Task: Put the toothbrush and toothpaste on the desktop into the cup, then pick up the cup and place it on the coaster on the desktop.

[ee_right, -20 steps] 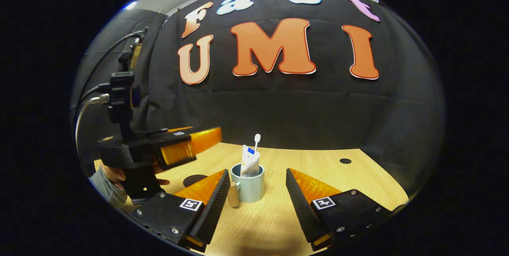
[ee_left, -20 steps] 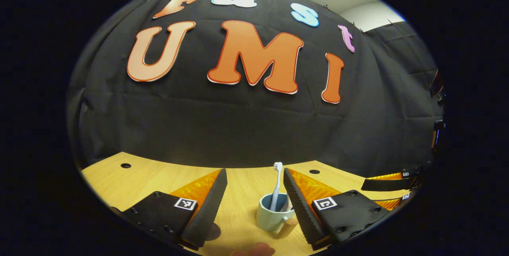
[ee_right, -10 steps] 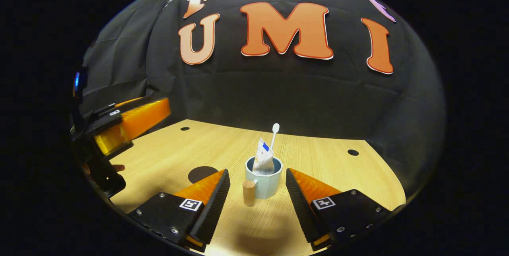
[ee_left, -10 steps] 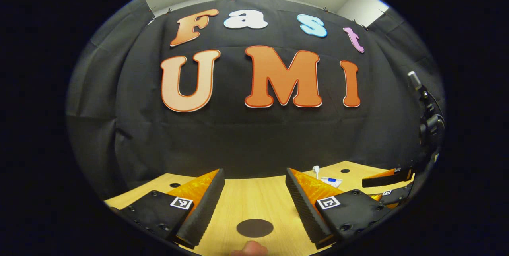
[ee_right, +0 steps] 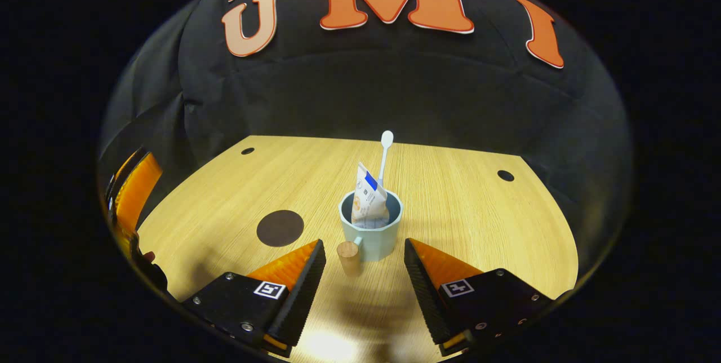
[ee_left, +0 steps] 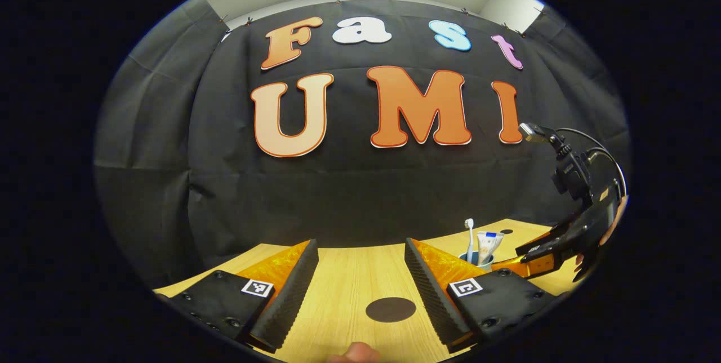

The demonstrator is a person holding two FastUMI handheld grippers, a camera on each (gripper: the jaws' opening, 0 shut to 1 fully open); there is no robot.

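From my remote station, the right gripper [ee_right: 363, 264] hangs over the desk [ee_right: 467, 211] with its fingers spread apart on either side of the pale blue cup [ee_right: 372, 230], touching nothing. Compared with 0.5 s ago, this gripper has tipped lower and nearer, so the cup sits larger between its fingers and more of the desk shows beyond it. The cup stands upright with its wood-tipped handle [ee_right: 348, 256] turned toward the camera. It holds 1 white toothbrush [ee_right: 385, 151], head up, and 1 toothpaste tube [ee_right: 367, 202]; the tube carries a blue patch and small print that I cannot read. The 1 dark round coaster [ee_right: 280, 228] lies bare on the desk, left of the cup and apart from it.

My left gripper [ee_left: 357, 287] is also open and empty, hovering with the coaster [ee_left: 390, 309] on the desk between its fingers; since 0.5 s ago it has swung a little, so the cup [ee_left: 477, 259] with toothbrush and tube now stands in plain sight behind its right finger, and the right gripper [ee_left: 543, 253] with a hand [ee_left: 611, 222] on it shows farther in from the right edge. Each gripper view shows 2 square coded tags, 1 per finger base
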